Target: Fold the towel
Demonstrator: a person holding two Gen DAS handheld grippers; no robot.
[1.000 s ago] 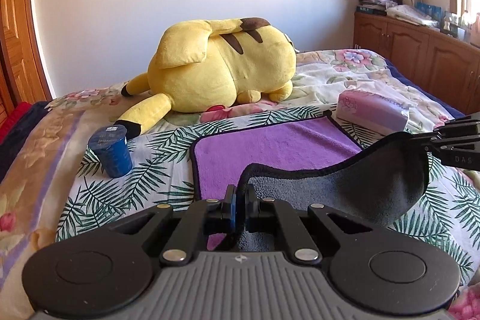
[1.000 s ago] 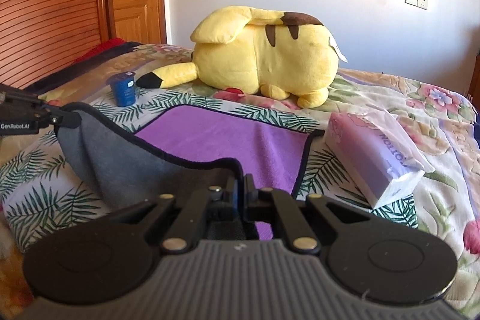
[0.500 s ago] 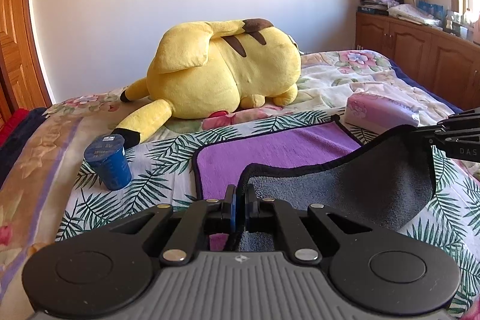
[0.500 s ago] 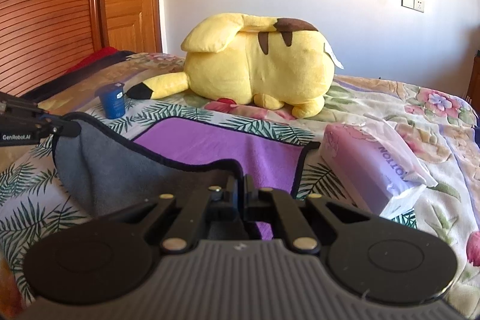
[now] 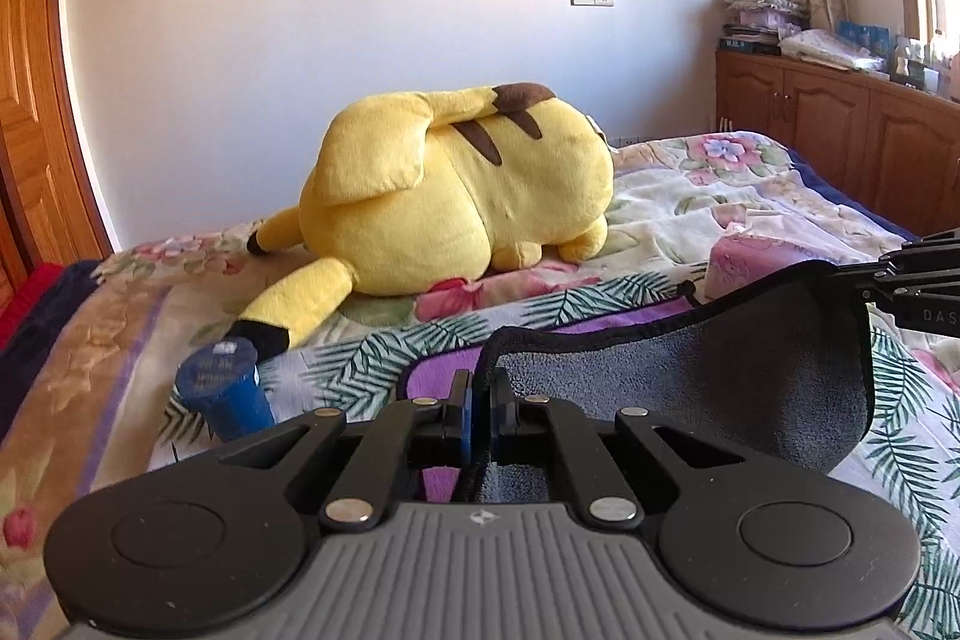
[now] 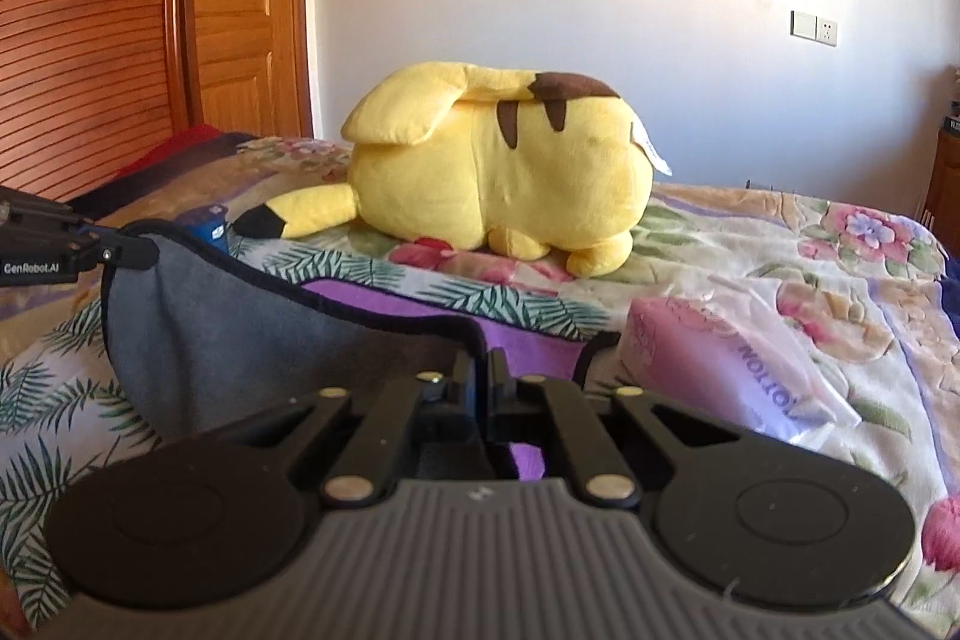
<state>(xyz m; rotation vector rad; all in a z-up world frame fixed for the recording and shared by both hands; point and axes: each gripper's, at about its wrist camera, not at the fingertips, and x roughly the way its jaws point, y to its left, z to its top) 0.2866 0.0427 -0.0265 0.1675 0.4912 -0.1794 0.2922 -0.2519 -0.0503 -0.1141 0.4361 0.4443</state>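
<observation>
The towel [image 5: 690, 388] is purple on top, grey underneath, with black edging, and lies on the bed. Its near edge is lifted and folded back, grey side showing [image 6: 252, 340]. My left gripper [image 5: 480, 400] is shut on the towel's near left corner. My right gripper [image 6: 480, 382] is shut on the near right corner. Each gripper shows in the other's view, the right one [image 5: 912, 280] at the right edge and the left one [image 6: 90, 250] at the left edge. The towel's far purple part [image 6: 420, 304] rests flat.
A big yellow plush toy [image 5: 456, 202] lies behind the towel. A blue cup [image 5: 222, 388] stands left of the towel. A pink tissue pack [image 6: 720, 370] lies at its right. Wooden cabinets [image 5: 840, 124] stand at the right, a wooden wardrobe [image 6: 90, 28] at the left.
Both grippers have moved forward and lower toward the plush toy, carrying the towel's near edge over the purple part. Less purple shows now.
</observation>
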